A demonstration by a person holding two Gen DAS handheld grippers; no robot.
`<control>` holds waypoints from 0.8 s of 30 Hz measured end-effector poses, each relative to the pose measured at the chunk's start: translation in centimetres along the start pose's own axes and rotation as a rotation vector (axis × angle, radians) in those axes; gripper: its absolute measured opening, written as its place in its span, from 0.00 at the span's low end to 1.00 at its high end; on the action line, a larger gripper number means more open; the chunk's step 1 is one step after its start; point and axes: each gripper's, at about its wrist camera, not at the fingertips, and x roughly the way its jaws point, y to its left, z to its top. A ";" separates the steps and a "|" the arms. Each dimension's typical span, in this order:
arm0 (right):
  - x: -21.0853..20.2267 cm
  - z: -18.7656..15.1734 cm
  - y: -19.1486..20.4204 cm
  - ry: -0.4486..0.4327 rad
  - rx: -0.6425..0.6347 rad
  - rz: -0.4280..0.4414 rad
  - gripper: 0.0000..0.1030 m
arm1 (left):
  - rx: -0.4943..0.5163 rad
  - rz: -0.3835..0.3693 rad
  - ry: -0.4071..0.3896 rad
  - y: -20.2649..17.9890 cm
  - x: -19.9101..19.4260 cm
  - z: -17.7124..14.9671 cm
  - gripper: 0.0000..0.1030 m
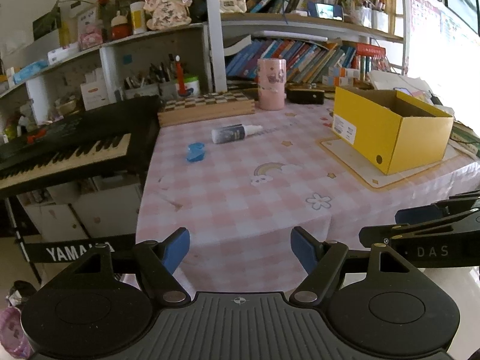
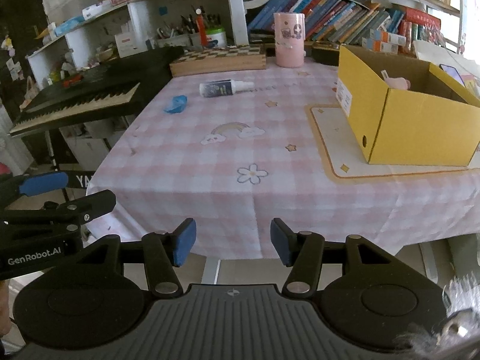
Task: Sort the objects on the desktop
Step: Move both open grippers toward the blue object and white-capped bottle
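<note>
Left wrist view: bottle [image 1: 231,133] lying at 12 o'clock on bench [image 1: 240,186]; light, smooth; grip mid-body. Both grippers' jaws apart, empty.

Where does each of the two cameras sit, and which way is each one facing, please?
Left wrist: on the left gripper off the table's near edge, facing across the pink checked tablecloth to the shelves; its blue fingers stand apart, and the right gripper enters at right.
Right wrist: on the right gripper, beside it, facing the same way; the left gripper enters at left.
Shared: spray bottle, blue object, yellow box, pink canister.
</note>
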 end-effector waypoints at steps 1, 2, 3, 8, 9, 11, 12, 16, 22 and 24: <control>0.1 0.1 0.2 -0.001 -0.004 0.001 0.51 | -0.003 0.001 -0.001 0.2 0.0 0.0 0.74; 0.1 0.1 0.3 -0.002 -0.007 0.003 0.51 | -0.005 0.004 -0.002 0.3 0.0 0.0 0.74; 0.1 0.2 0.5 -0.002 -0.010 0.005 0.51 | -0.008 0.006 -0.003 0.5 0.0 0.0 0.74; 0.3 0.7 0.9 -0.005 -0.032 0.012 0.52 | -0.024 0.018 -0.013 1.0 0.1 0.3 0.74; 0.4 0.8 1.0 -0.004 -0.034 0.013 0.52 | -0.025 0.018 -0.014 1.0 0.2 0.3 0.74; 0.5 0.9 1.0 -0.002 -0.036 0.015 0.52 | -0.026 0.018 -0.012 1.0 0.3 0.4 0.74; 0.6 0.9 1.0 0.002 -0.038 0.016 0.52 | -0.027 0.017 -0.011 1.1 0.3 0.4 0.74; 1.0 1.2 0.8 0.009 -0.042 0.018 0.52 | -0.030 0.013 0.001 1.0 0.9 0.6 0.74; 2.0 1.8 0.2 0.024 -0.042 0.020 0.52 | -0.029 0.012 0.017 0.7 2.3 1.0 0.74; 2.7 2.2 0.0 0.034 -0.042 0.025 0.52 | -0.030 0.018 0.027 0.7 2.9 1.3 0.74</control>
